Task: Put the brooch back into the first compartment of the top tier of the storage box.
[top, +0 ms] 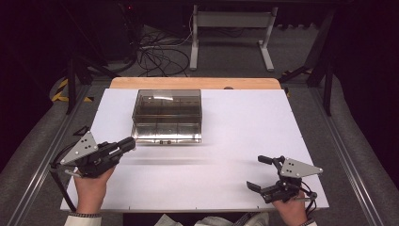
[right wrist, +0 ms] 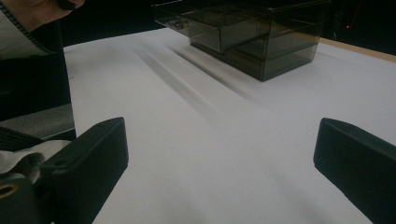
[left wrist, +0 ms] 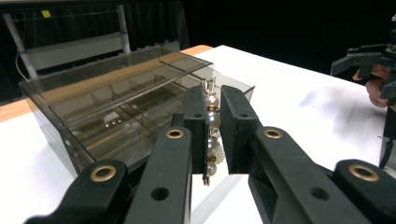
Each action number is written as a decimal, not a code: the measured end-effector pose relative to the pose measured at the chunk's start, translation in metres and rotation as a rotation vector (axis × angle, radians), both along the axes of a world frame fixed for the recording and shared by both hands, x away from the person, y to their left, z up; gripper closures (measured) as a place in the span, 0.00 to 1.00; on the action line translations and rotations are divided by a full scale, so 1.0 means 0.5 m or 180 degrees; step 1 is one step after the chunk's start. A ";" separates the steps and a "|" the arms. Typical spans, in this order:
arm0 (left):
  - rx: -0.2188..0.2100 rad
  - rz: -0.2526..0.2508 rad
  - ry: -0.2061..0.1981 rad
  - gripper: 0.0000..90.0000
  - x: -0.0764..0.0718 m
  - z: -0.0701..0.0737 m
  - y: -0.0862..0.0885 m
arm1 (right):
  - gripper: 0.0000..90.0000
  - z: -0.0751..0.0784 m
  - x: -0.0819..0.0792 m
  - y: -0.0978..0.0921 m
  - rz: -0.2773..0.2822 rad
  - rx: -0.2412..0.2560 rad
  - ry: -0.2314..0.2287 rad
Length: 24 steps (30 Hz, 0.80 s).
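The left gripper [left wrist: 214, 126] is clamped on one earring [left wrist: 211, 128], a short upright string of pearl-white round beads with gold-coloured spacers, a small metal loop at its top and a gold tip at the bottom; it sits between the two black jaws, just in front of the box [left wrist: 107, 105]. That box [top: 167, 116] is a single smoky, see-through plastic case with divided compartments and a shallow drawer, standing toward the far side of the white table [top: 244, 141]. The right gripper [top: 263, 173] rests low near the table's right front corner, jaws spread wide with nothing between them.
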<state>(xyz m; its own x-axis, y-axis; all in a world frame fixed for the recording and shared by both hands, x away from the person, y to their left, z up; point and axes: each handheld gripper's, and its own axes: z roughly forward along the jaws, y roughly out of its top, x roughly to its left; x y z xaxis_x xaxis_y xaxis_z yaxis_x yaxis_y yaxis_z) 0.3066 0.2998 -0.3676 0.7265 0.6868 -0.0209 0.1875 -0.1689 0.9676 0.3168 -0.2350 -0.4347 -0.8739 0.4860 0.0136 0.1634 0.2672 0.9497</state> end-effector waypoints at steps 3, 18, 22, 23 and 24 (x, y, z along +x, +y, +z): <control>0.0050 -0.0008 0.0014 0.91 0.009 0.011 -0.009 | 0.04 0.000 0.000 -0.001 -0.0003 0.0003 0.0000; 0.0127 0.0028 0.0196 0.91 0.049 0.020 -0.029 | 0.04 -0.001 0.000 0.000 0.0001 -0.0006 0.0005; 0.0156 0.0051 0.0228 0.91 0.062 0.022 -0.032 | 0.04 -0.001 0.001 0.000 -0.0004 -0.0005 0.0005; 0.0153 0.0052 0.0232 0.91 0.065 0.022 -0.033 | 0.04 -0.001 0.001 0.000 -0.0004 -0.0006 0.0008; 0.0153 0.0054 0.0249 0.91 0.068 0.022 -0.033 | 0.04 -0.001 0.001 0.000 -0.0003 -0.0004 0.0013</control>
